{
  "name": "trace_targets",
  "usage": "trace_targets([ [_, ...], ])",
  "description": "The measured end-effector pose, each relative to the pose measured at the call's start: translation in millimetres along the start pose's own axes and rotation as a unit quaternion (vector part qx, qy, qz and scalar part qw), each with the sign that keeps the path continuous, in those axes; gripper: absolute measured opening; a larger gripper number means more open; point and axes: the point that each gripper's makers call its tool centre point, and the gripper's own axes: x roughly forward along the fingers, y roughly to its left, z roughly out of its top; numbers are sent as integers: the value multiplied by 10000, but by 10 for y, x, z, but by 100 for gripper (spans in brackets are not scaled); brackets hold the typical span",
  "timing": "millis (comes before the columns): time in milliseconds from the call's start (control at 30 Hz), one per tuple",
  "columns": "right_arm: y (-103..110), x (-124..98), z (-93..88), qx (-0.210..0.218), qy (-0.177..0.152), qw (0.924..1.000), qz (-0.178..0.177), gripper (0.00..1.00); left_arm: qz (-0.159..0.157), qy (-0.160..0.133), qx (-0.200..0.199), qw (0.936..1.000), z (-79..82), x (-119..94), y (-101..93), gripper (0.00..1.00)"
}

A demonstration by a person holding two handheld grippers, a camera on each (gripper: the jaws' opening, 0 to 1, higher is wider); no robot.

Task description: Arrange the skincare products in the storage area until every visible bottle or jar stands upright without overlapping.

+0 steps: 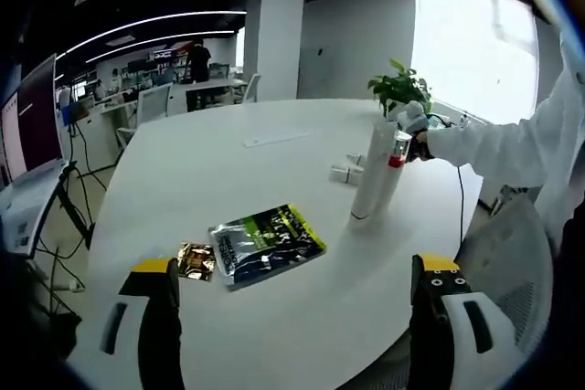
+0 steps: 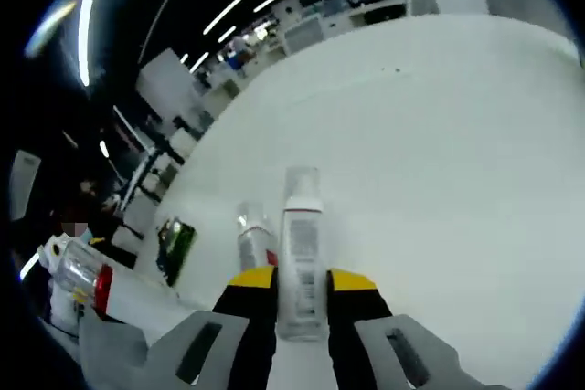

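Observation:
A tall white bottle (image 1: 373,184) with a red band and clear cap stands on the round white table (image 1: 228,180); its cap end sits at the lower left (image 2: 80,279) of the right gripper view. Beside it lie two small bottles (image 1: 347,172). My right gripper (image 2: 302,303) has its jaws closed against the sides of one, a white bottle (image 2: 300,244) with a red band and clear cap that points away from me. The other small bottle (image 2: 255,242) lies just left of it. My left gripper (image 1: 297,303) hangs wide open over the table's near edge, holding nothing.
A green and black packet (image 1: 267,242) and a small gold packet (image 1: 196,260) lie near my left gripper. A person's white sleeve (image 1: 512,143) reaches in from the right. A potted plant (image 1: 400,89) stands behind the bottles. A white chair (image 1: 512,271) sits at the table's right edge.

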Motion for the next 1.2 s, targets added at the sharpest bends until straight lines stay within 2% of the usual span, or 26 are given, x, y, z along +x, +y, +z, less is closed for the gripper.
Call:
trace_targets([
  [200, 117, -127, -14, 190, -241, 9993, 213, 12, -16, -45, 53, 10000, 9, -8, -22, 99],
  [367, 182, -191, -43, 127, -234, 9993, 254, 12, -117, -60, 114, 9998, 20, 5, -81, 99],
  [533, 272, -256, -23, 209, -405, 9983, 376, 12, -154, -23, 126, 9998, -6, 20, -104, 99],
  [733, 418, -351, -108, 195, -488, 9972, 531, 12, -111, -32, 27, 9999, -11, 12, -76, 99],
  [1067, 478, -528, -249, 369, -669, 9949, 657, 12, -97, 47, -86, 9999, -35, 27, -89, 99],
  [1200, 551, -646, -244, 489, -896, 9916, 793, 12, -113, 24, -55, 9999, -5, 25, -106, 99],
])
